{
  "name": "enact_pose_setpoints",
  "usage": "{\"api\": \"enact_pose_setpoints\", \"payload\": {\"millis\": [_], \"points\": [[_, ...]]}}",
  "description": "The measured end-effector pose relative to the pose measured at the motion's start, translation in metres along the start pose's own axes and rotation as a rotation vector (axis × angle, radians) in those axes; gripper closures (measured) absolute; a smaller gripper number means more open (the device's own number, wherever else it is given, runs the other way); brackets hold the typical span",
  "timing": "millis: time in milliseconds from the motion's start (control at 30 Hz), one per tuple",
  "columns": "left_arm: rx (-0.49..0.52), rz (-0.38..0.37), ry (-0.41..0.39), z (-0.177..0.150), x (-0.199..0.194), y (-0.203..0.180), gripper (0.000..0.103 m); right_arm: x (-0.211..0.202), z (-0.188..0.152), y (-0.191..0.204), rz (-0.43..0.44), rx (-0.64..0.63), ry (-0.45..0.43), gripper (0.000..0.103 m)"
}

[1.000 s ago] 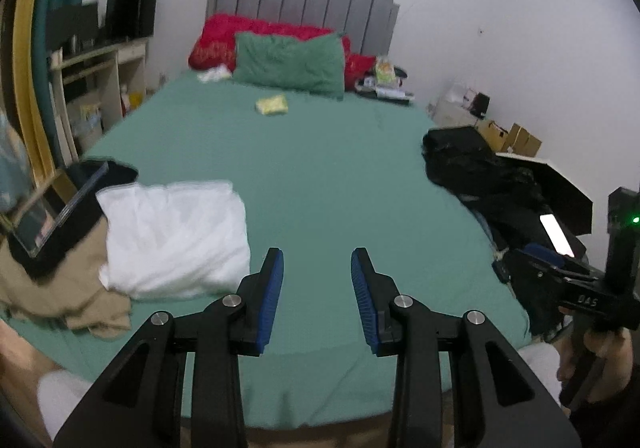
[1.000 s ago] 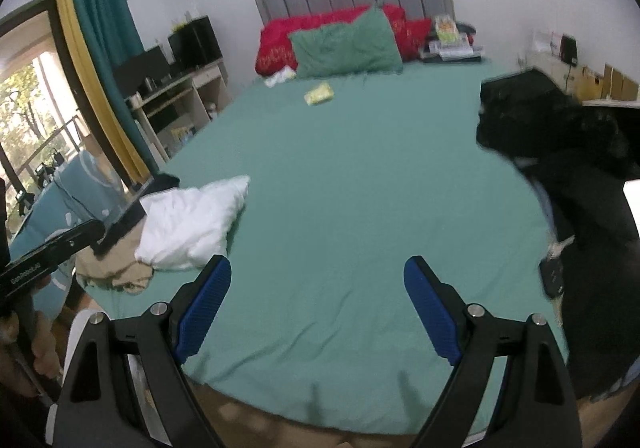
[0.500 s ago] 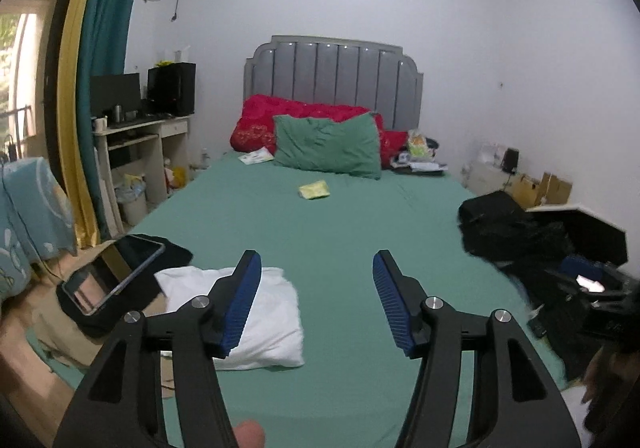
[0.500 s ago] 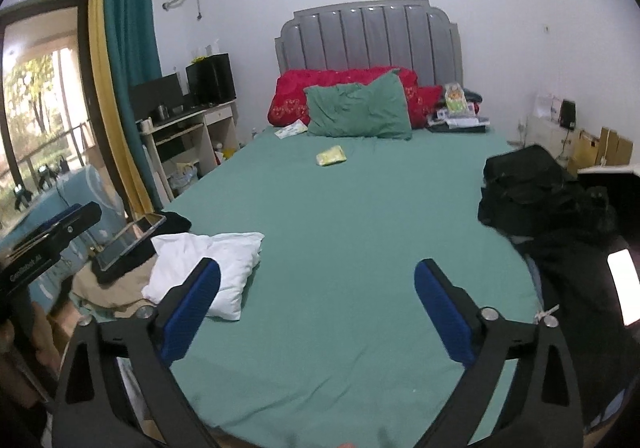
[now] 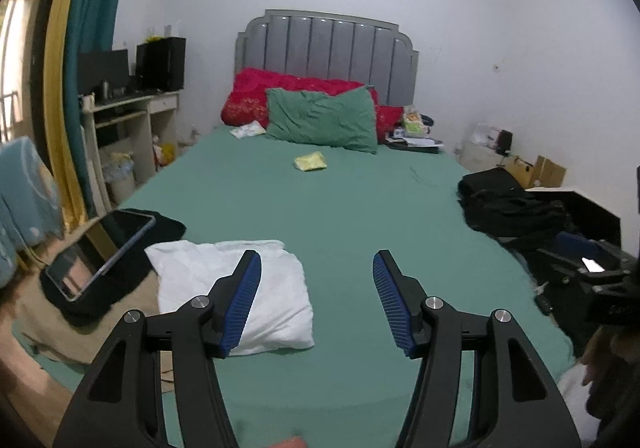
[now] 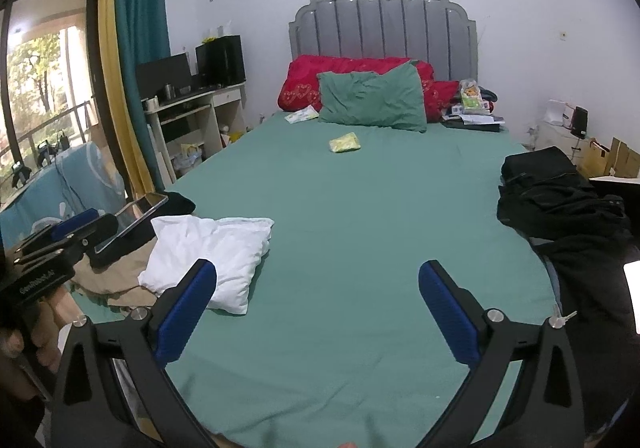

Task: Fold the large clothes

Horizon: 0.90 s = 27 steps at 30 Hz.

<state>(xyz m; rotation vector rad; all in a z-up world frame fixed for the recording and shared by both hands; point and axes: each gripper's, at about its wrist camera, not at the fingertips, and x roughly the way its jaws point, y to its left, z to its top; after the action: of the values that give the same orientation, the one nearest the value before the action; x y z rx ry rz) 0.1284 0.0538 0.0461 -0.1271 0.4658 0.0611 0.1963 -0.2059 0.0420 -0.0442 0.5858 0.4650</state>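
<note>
A folded white garment (image 5: 236, 288) lies at the left near corner of the green bed (image 5: 340, 216); it also shows in the right wrist view (image 6: 212, 252). A tan garment (image 5: 80, 332) lies under it at the edge. A pile of black clothes (image 5: 508, 204) sits at the bed's right edge, also seen in the right wrist view (image 6: 556, 192). My left gripper (image 5: 316, 300) is open and empty above the bed's near end. My right gripper (image 6: 318, 308) is wide open and empty, held level over the near bed.
A tablet (image 5: 100, 252) rests on a black cloth at the left corner. A green pillow (image 5: 320, 120), red pillows (image 5: 256, 96) and a yellow packet (image 5: 310, 161) lie near the headboard. A desk (image 5: 132, 116) stands left; boxes (image 5: 536, 172) right.
Both grippers have tilted up from looking down at the bed to looking level across the room. My left gripper's jaws have opened wider. The clothes have not moved.
</note>
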Motion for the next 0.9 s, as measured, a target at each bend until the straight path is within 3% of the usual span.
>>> {"api": "enact_pose_setpoints", "payload": {"millis": [267,900], "points": [[-0.027,0.009,-0.009,-0.006,0.009,0.013,0.042,0.014,-0.005,0.0,0.007,0.002,0.032,0.003],[-0.031,0.01,0.008,-0.016,0.017,0.002,0.042,0.028,-0.013,-0.001,0.016,0.016,0.07,0.003]]}}
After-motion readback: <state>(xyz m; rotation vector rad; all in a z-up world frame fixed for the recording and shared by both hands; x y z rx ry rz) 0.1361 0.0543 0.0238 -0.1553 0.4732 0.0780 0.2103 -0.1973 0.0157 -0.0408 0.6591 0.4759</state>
